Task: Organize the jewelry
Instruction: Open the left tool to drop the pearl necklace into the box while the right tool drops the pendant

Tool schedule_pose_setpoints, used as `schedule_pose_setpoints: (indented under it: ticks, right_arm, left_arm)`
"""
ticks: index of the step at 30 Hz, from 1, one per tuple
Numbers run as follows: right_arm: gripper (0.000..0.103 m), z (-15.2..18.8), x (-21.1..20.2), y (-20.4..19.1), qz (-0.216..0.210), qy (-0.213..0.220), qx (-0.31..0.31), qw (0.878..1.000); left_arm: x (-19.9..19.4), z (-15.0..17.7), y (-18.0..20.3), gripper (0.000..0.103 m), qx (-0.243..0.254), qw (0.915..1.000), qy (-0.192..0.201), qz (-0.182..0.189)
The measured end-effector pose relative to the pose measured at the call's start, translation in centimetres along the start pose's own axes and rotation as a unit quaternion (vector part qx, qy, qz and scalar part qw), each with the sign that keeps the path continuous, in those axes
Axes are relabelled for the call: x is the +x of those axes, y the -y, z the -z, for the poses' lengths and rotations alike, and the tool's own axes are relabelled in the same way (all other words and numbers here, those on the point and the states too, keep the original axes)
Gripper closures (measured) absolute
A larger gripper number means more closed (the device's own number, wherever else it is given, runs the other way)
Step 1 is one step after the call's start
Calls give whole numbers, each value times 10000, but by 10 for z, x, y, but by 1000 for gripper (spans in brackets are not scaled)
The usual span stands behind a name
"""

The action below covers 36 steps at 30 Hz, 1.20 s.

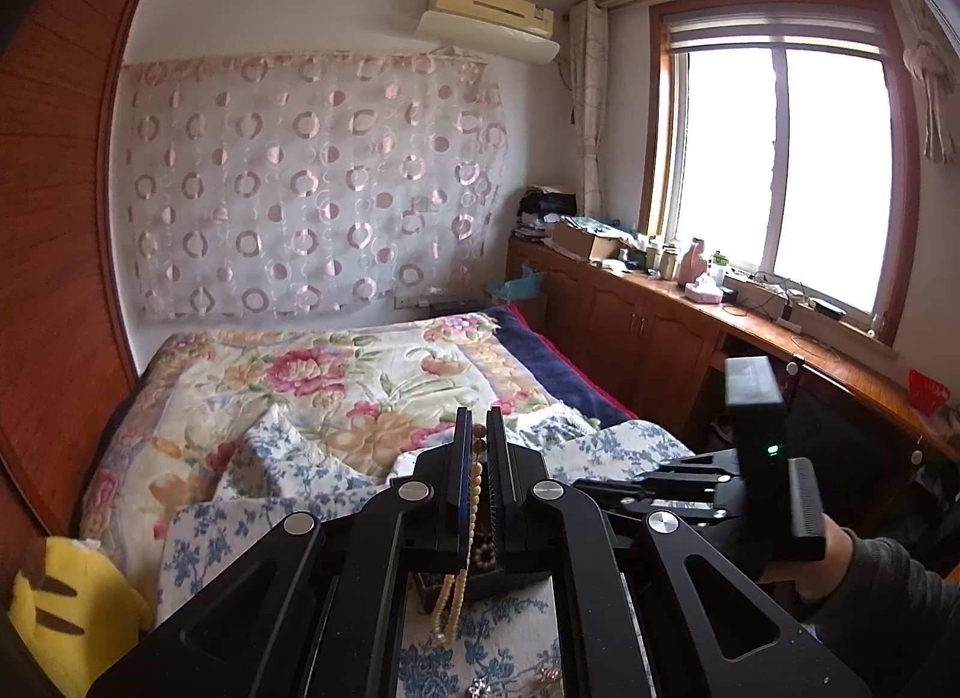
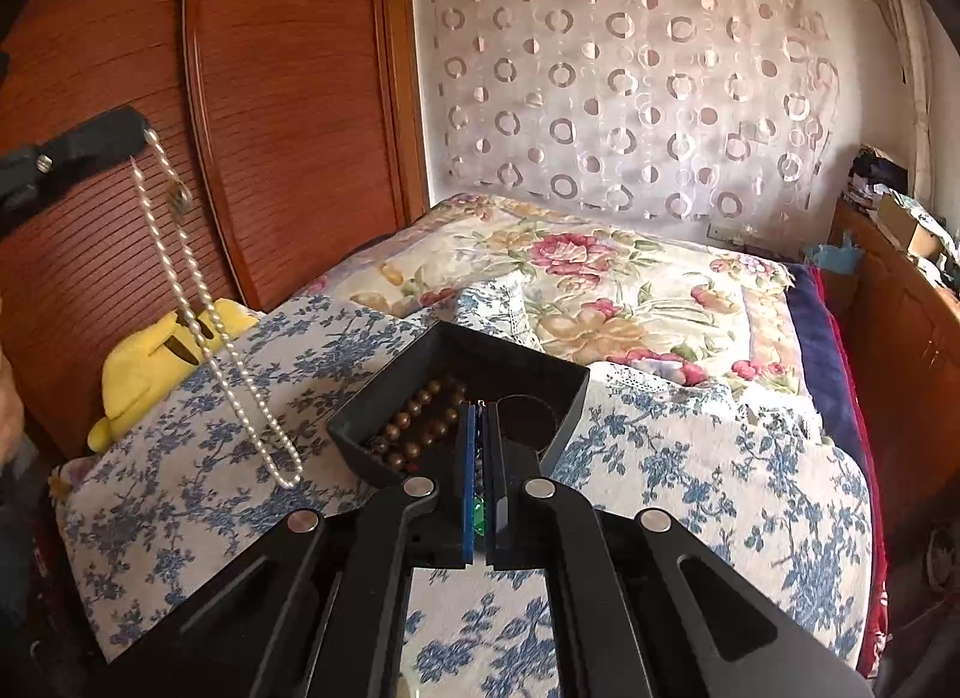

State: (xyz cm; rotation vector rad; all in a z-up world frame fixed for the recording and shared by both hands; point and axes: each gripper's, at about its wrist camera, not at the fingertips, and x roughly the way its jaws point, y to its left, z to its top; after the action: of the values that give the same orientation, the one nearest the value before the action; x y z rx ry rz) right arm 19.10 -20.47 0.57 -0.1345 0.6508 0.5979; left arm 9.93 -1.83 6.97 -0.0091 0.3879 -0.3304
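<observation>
Left gripper [image 1: 478,428], pointing slightly downward, jaws closed on a pearl necklace [image 2: 204,308] that hangs from it. Right gripper [image 2: 480,416], angled more steeply down, jaws closed on a small green piece [image 2: 478,509]. The right hand [image 1: 831,563] grasps its handle.

Bed [image 2: 690,290]: floral quilt spread over it, blue-flowered white cloth [image 2: 198,452] at near end. On cloth: 1 black tray [image 2: 564,398], yellow plush toy [image 2: 150,374] at edge.

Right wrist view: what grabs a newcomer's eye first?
The pearl necklace, dangling in a long loop from the shut left gripper at upper left, in front of the wooden wardrobe. Next, the black tray holding brown beads, sitting mid-frame on the blue-flowered bedding.
</observation>
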Motion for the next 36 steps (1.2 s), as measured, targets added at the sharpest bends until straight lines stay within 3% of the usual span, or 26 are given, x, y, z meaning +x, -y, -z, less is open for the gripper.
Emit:
schedule_pose_setpoints:
  ticks: [15,23,28,30,33,36]
  right_arm:
    - [100,-22,20,8,-25,163,8,9999]
    - [99,-1,60,13,-111,-318,166,9993]
    - [96,14,64,19,-86,-327,261,9991]
    - [88,18,61,20,-89,-325,243,9991]
    - [86,23,53,21,-57,-310,211,9993]
    - [86,26,42,19,-31,-266,179,9995]
  left_arm:
    - [25,-35,8,99,266,9996,16,-132]
    - [54,-40,7,99,272,9992,-92,-292]
    - [76,-26,1,99,200,9988,-332,-300]
    - [83,-21,-2,99,160,9985,-428,-297]
    - [92,-12,-7,86,49,9976,-600,-333]
    - [90,-9,-4,81,104,9975,-592,-374]
